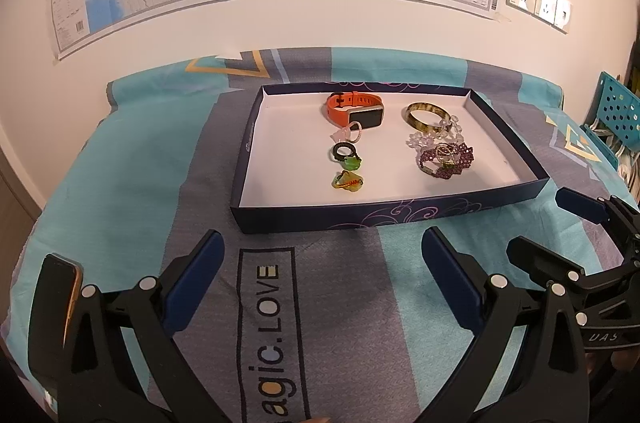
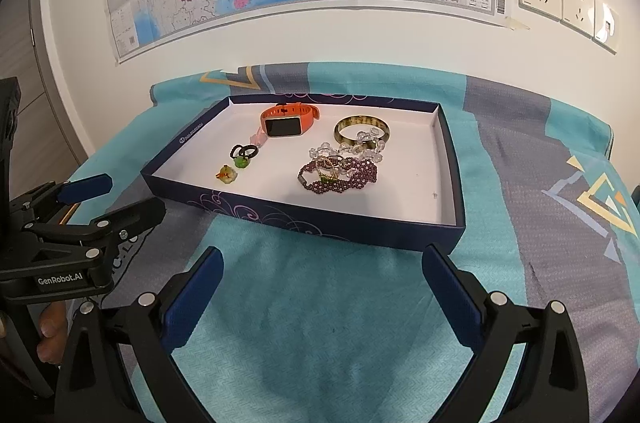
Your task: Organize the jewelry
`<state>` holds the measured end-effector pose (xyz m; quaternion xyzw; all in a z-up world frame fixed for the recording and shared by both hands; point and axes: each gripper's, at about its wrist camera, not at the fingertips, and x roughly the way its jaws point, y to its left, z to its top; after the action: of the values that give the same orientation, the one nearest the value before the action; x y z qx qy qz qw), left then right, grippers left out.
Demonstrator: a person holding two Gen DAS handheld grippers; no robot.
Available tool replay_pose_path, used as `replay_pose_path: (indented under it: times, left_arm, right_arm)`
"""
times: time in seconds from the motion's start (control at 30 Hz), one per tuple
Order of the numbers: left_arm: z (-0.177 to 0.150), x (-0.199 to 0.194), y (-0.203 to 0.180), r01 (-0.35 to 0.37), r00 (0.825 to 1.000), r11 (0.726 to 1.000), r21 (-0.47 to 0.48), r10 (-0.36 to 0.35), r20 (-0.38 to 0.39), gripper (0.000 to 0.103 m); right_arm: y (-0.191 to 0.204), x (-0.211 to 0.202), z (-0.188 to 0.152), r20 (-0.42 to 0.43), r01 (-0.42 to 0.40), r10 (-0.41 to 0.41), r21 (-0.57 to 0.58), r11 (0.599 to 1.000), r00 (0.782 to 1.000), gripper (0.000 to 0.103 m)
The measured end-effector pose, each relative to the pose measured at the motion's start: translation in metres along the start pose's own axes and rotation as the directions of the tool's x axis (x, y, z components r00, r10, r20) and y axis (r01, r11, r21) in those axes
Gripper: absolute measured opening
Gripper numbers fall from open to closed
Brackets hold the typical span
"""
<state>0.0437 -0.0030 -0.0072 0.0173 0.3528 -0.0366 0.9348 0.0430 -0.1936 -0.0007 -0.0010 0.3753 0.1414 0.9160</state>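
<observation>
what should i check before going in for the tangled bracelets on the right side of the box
1. Left gripper open and empty: ok, fingers spread wide over the cloth.
2. Right gripper open and empty: ok, also short of the box.
3. Purple bead bracelet free to lift alone: not ok, a clear bead strand and a small ring lie over it.
4. Brown bangle clear of the pile: not ok, the clear beads drape over its near edge.
5. Orange watch out of the way: ok, apart from the pile.
6. Bracelet clasp shut: cannot tell.
</observation>
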Motion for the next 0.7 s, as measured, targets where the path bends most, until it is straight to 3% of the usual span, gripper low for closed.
replay_pose_path:
  times: [0.7]
  left_arm:
    - [-0.0027,0.0037,-0.0022,0.006,1.0,1.0,-0.002,-0.006,-0.011,0.097]
  right_arm:
    - [-0.0006,0.002,-0.0007,-0.007,0.001,-0.001,0.003,1.0,1.0,0.096]
